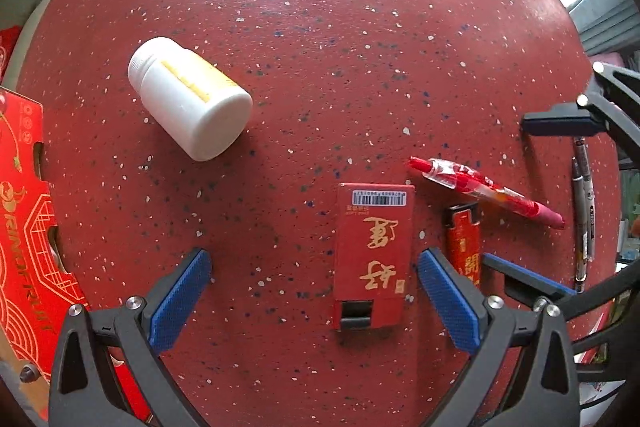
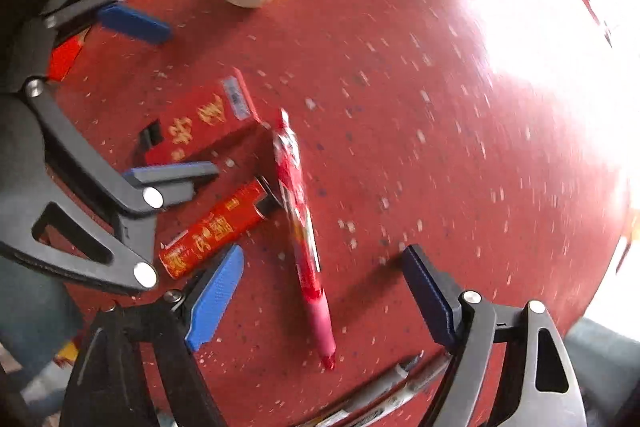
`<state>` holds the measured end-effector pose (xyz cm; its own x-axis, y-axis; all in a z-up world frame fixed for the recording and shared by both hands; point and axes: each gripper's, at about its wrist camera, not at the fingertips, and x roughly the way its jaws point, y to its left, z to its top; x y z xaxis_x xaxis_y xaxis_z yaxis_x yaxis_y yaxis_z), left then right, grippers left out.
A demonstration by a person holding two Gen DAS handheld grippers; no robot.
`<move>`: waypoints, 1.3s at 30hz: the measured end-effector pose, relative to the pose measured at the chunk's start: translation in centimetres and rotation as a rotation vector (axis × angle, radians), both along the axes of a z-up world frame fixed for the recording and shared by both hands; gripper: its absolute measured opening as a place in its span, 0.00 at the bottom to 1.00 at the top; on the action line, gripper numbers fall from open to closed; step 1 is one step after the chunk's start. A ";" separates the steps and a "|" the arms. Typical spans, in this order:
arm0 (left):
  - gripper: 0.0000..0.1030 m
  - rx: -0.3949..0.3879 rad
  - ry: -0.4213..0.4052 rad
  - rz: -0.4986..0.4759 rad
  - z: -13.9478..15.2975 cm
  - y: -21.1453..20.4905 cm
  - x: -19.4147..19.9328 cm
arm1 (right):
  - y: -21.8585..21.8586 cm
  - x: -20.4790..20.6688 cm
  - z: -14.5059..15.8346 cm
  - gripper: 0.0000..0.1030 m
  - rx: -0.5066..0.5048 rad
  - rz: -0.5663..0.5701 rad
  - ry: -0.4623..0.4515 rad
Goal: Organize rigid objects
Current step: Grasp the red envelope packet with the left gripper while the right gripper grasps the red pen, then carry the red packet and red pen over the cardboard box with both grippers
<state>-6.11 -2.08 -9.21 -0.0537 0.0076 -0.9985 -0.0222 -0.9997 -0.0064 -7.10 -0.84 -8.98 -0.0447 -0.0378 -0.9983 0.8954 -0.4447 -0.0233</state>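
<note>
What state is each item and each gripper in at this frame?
white bottle: lying on its side, cap on.
flat red box: lying flat, between the left gripper's fingers, not touched.
small red lighter: lying flat beside the box.
red pen: lying flat, in a clear wrapper.
grey pens: lying side by side near the table edge.
left gripper: open, empty.
right gripper: open, straddling the red pen.
</note>
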 end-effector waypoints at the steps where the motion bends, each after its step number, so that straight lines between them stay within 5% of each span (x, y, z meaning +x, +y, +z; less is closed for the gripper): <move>1: 1.00 0.000 -0.001 0.005 0.1 -0.1 0.1 | -0.2 -0.1 0.1 0.79 0.000 0.010 0.000; 2: 1.00 0.000 -0.002 0.014 0.1 -0.2 0.2 | -0.4 -0.2 0.2 0.77 -0.001 0.018 0.004; 10: 1.00 0.000 -0.024 0.074 -0.2 0.4 0.1 | 0.3 -1.1 1.7 0.10 0.019 0.007 -0.014; 16: 0.94 0.004 -0.044 0.115 0.1 0.4 0.5 | 2.8 -3.3 2.7 0.10 0.009 -0.194 -0.067; 18: 0.81 0.002 -0.040 0.097 0.7 0.7 0.7 | 3.9 -3.9 3.3 0.10 -0.016 -0.284 -0.105; 21: 0.39 -0.010 -0.033 0.053 1.9 1.1 1.3 | 6.0 -4.6 4.3 0.11 -0.061 -0.407 -0.165; 22: 0.36 -0.005 -0.043 0.056 2.1 1.0 1.2 | 6.4 -4.8 4.6 0.11 -0.074 -0.443 -0.185; 28: 0.36 0.043 -0.085 0.110 3.5 -1.1 2.9 | 9.1 -4.7 6.1 0.11 -0.138 -0.592 -0.269; 39: 0.36 0.050 -0.040 0.073 9.9 -0.8 6.2 | 11.8 0.2 7.7 0.11 -0.154 -0.608 -0.301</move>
